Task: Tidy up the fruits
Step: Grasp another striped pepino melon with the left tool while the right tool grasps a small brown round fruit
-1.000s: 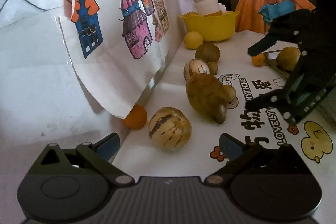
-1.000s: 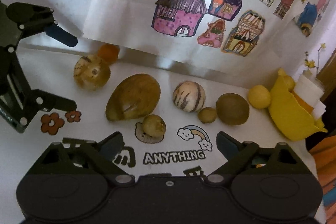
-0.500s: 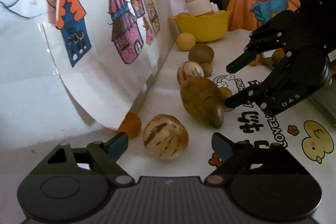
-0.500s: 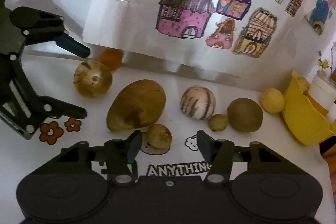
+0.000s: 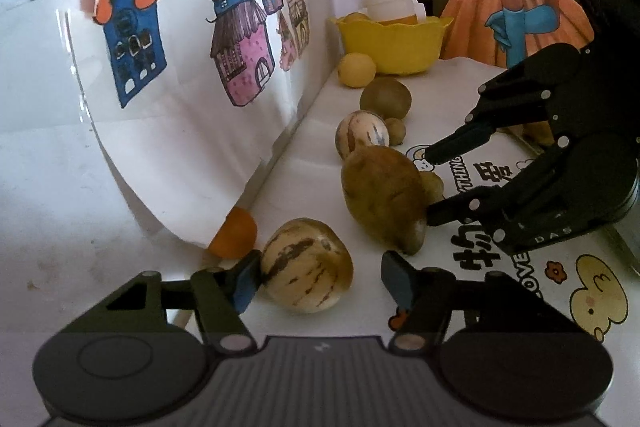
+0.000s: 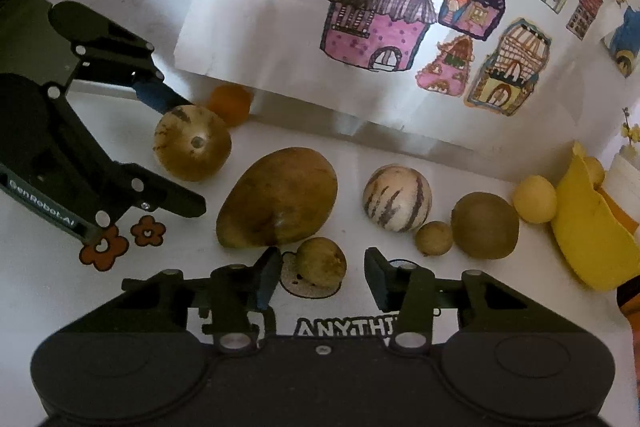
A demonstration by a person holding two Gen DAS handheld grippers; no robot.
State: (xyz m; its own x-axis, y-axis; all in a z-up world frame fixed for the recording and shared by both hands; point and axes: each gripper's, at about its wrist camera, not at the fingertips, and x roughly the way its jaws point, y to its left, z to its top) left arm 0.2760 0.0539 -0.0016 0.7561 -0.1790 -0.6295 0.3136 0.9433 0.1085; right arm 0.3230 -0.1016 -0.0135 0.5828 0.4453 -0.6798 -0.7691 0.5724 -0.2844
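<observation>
**Two claws among a row of fruits**

White tabletop [image 5: 304, 183] printed with cartoon stickers runs along a wall hung with a white paper sheet of coloured house drawings [image 5: 208, 75]. From the left wrist view, the left claw [image 5: 316, 277] is spread around a round cream fruit with dark stripes [image 5: 306, 265]; its left fingertip touches the fruit's side, while the other fingertip stands apart from it. A small orange fruit [image 5: 234, 237] sits just behind, partly under the paper's edge. Further along lie a large brown egg-shaped fruit [image 5: 382, 197], a second striped round fruit [image 5: 362, 137], a dark brown round fruit [image 5: 385, 97] and a yellow round fruit [image 5: 356, 70] beside a yellow scalloped bowl [image 5: 390, 43]. The right claw [image 5: 430, 187] reaches in from the right, spread, with its fingertips either side of a small brown fruit mostly hidden behind the large one.

From the right wrist view, the right claw [image 6: 320, 277] is spread with the small brown round fruit [image 6: 322, 261] between its fingertips, a gap on each side. That fruit rests on a cartoon sticker, just in front of the large brown fruit [image 6: 278, 197]. To the right sit the striped fruit [image 6: 397, 197], a tiny brown fruit [image 6: 434, 238], the dark brown fruit [image 6: 485, 225], the yellow fruit [image 6: 535, 199] and the bowl [image 6: 588, 223]. At left, the left claw [image 6: 182, 155] brackets the first striped fruit [image 6: 192, 145], one fingertip against its top.
</observation>
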